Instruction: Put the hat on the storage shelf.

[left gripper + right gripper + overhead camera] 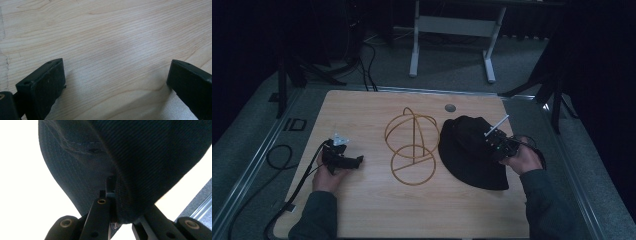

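right gripper [493, 141] clamped on brim of black bucket hat [467, 142] near worktop's [362, 210] right edge. wire hat stand [412, 145] at centre. left gripper [357, 161] wide open, empty, near left edge. lift hat level, keep fabric pinched, clear stand's dome before lowering.

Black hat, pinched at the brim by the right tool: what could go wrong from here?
1. The right tool pinches just the brim edge of the black hat; the soft fabric may slip out or sag when lifted.
2. The wire hat stand stands right beside the hat; a drooping brim could snag it or tip it.
3. The left tool rests open on the table, away from the stand, so nothing steadies it.
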`<state>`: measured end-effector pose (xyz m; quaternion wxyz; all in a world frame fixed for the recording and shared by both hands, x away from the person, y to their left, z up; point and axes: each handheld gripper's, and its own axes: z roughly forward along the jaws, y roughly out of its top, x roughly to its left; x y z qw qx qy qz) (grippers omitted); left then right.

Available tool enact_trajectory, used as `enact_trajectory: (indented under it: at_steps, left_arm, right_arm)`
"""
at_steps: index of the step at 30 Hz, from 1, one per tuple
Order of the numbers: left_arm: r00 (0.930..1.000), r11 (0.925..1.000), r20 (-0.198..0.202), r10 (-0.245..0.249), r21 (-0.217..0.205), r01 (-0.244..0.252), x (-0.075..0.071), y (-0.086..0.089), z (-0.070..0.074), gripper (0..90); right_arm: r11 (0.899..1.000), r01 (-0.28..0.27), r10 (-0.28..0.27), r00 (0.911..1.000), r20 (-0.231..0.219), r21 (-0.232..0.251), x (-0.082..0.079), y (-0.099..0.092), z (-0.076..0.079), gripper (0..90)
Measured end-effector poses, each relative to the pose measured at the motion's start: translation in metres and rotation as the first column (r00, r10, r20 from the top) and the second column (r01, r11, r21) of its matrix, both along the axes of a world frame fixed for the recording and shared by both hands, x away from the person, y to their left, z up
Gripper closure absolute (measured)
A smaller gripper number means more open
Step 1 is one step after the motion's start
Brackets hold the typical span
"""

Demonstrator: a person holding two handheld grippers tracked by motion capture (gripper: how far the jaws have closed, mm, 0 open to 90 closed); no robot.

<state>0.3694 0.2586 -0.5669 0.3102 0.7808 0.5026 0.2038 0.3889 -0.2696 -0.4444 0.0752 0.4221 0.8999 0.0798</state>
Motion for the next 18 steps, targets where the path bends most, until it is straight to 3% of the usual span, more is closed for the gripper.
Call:
enact_trajectory:
  at_steps: [18]
  left_arm:
    - [1.0000, 1.0000, 0.001, 0.002, -0.002, -0.002, 0.000, 0.000, 0.000, 2.0]
  right_arm:
    - [0.999, -0.013, 0.010, 0.9962, 0.086, 0.035, -0.009, -0.003, 0.023, 88.1]
